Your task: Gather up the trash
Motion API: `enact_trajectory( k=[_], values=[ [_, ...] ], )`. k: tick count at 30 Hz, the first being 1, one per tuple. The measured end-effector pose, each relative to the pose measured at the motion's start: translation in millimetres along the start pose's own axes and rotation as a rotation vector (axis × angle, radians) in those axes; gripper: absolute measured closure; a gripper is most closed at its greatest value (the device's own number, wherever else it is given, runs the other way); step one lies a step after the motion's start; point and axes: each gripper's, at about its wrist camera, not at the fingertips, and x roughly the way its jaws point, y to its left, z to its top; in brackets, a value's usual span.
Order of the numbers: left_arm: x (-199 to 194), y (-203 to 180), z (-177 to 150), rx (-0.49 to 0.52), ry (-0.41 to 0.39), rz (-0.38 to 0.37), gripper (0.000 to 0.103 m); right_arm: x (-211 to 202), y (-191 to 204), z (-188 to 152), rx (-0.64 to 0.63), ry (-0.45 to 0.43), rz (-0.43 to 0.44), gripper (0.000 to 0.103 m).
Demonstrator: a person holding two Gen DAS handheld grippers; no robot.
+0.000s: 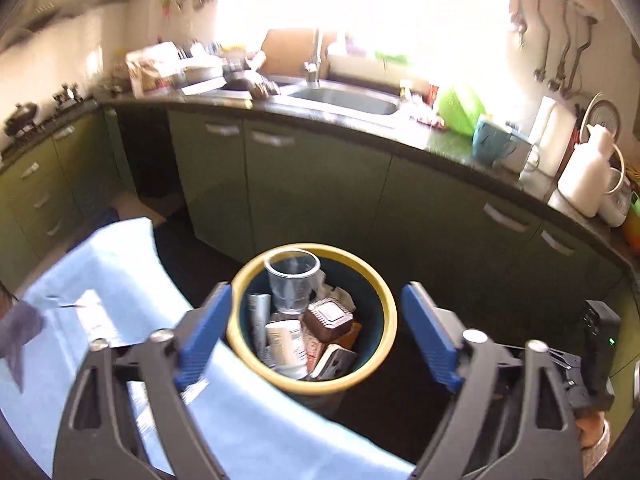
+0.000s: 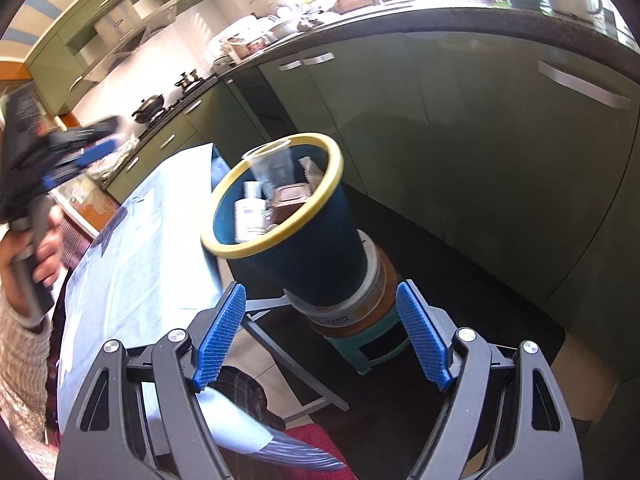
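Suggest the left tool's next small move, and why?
Probably swing the left tool back toward the blue-covered table for more trash: it is open and empty above the bin, where the clear cup already sits.

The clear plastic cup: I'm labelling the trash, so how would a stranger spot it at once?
Find the dark blue bin with the yellow rim, standing on the floor between the blue-covered table and the green cabinets. The clear plastic cup stands upright at the top of the pile, against the far rim. It alone is see-through; its neighbours are opaque packets and a brown box.
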Motion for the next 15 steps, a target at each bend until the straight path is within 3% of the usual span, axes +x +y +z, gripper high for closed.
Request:
enact_trajectory(
  k=[4,9,15],
  values=[
    [-80,7,-36,-0.016,-0.115,0.057,0.007,-7,24,-6,-0.05,-0.006,0.0,0.026],
    [-157,32,-93,-0.09,-0.149,0.157,0.007,-22,61,-16,-0.141,-0.012,-0.029,0.025],
    [-239,65,-161,-0.21,-0.192,0.365,0.007,-48,113,-21,-0.246,-0.099,-0.045,0.009]
  ],
)
